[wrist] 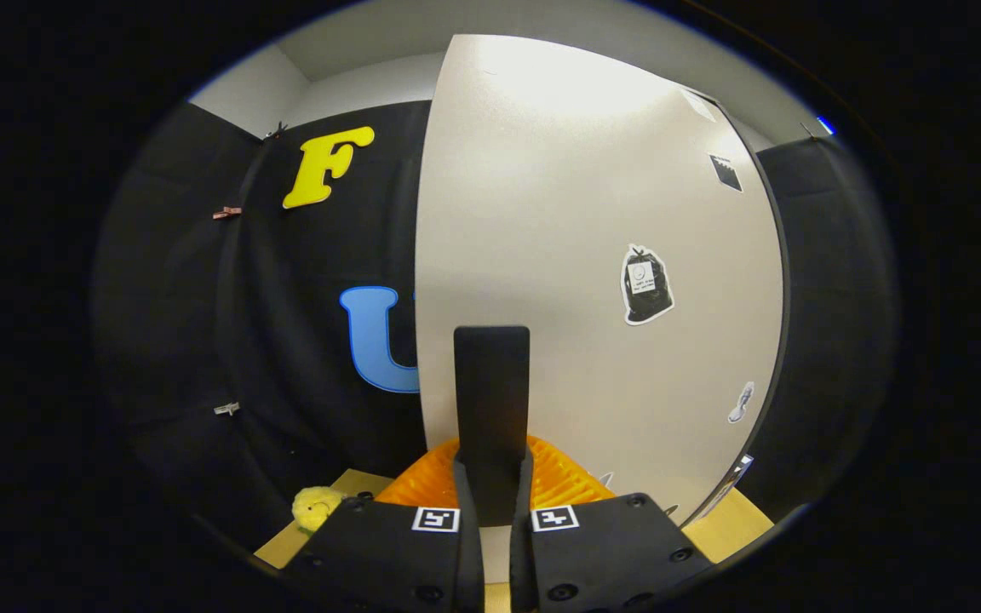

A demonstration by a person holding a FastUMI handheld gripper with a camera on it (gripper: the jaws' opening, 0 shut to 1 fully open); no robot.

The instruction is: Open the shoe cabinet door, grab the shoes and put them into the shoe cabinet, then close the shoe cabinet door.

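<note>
The shoe cabinet's white door (pixel 576 213) stands upright right in front of me, with a few stickers on its face. A black vertical handle (pixel 491 375) rises along the door's lower part. My gripper (pixel 491 455) is closed around this handle, and the ribbed fingers (pixel 419 485) press on it from both sides. The handle's lower end runs down between the finger mounts. I cannot tell whether the door sits flush or ajar.
A small yellow plush toy (pixel 315 506) lies on the wooden tabletop (pixel 733 528), left of the fingers. The booth's black cloth wall (pixel 303 340) stands close behind and left of the door. A dark cabinet edge (pixel 784 323) borders the door on the right.
</note>
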